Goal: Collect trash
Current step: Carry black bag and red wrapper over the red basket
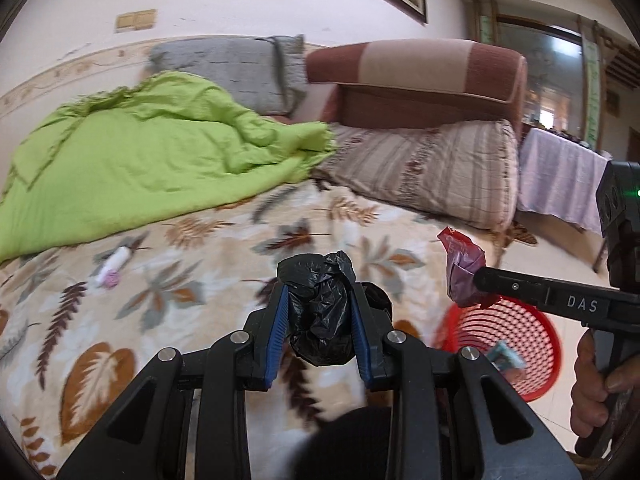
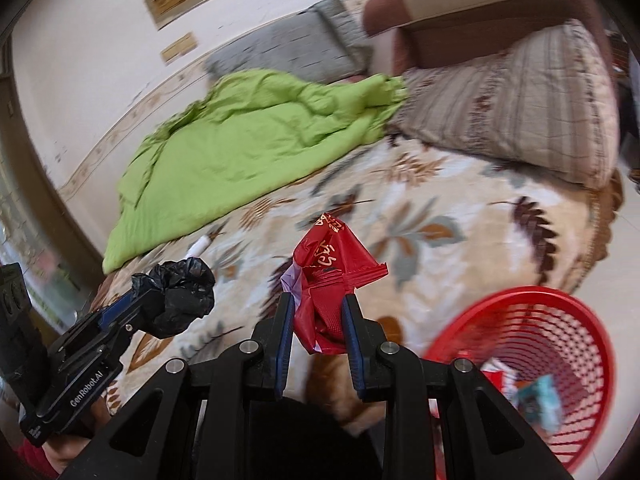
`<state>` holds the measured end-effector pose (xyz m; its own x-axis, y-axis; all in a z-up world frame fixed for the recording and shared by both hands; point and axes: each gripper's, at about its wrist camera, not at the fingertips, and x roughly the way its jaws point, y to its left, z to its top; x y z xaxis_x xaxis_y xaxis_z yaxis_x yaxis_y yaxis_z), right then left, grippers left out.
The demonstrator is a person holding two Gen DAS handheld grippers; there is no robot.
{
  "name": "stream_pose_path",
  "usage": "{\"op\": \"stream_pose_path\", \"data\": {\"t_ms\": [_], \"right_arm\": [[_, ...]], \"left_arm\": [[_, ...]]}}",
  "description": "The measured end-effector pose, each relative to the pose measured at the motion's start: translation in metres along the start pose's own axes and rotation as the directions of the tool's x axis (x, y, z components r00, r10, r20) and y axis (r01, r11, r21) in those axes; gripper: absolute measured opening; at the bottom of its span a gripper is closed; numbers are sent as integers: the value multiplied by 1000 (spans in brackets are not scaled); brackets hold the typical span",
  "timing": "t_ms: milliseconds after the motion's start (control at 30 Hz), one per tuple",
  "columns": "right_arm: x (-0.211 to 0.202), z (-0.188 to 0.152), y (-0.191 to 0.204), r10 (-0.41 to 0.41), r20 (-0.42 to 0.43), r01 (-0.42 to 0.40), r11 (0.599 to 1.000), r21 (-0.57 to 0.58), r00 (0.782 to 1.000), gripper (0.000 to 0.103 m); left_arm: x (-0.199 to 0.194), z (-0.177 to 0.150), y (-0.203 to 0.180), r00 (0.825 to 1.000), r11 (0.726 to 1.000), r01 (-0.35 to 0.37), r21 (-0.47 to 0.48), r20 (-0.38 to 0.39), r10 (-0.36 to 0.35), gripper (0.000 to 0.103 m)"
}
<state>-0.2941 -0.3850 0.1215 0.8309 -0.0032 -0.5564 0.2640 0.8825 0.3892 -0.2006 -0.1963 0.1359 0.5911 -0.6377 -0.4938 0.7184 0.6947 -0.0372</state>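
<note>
1. Both tongs are loaded: my left gripper [image 1: 319, 320] is clamped on a crumpled black plastic bag [image 1: 320, 312], and my right gripper [image 2: 316, 320] is pinched tight on a red wrapper [image 2: 332, 276] (thin foil, with a pale lilac scrap tucked behind it).
2. I judge the wrapper the likelier loss; it sticks up well past the pads and could slide out if I swing hard. The bag bulges beyond the left pads, so a loose fold may snag on the jaw when I let go.
3. The red basket [image 2: 532, 344] sits low to my right, just off the bed's edge, with a few pieces already inside. If I release early, the trash lands on the leaf-print blanket [image 1: 200, 280] or the floor.
4. One small white and pink item [image 1: 113, 268] lies on the blanket near the green quilt [image 1: 140, 160], not yet collected.
5. Room is open above the blanket; the two grippers are near each other, so I'd drop one load at a time.
</note>
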Motion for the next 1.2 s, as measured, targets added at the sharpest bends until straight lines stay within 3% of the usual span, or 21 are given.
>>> {"op": "stream_pose_path", "data": {"t_ms": [467,800,1200], "right_arm": [[-56,-11,-76,-133,17,129,984,124,991,26],[-70,-15,-95,-175,8,172,973,155,984,26],[-77,-23,-112,-181,-16,181,962,205,983,26]], "left_arm": [[34,12,-79,993,988,101,115,-78,-92,29],[46,11,-123,983,967,162,198,-113,-142,29],[65,1,-150,958,944,249,217,-197,-208,29]]}}
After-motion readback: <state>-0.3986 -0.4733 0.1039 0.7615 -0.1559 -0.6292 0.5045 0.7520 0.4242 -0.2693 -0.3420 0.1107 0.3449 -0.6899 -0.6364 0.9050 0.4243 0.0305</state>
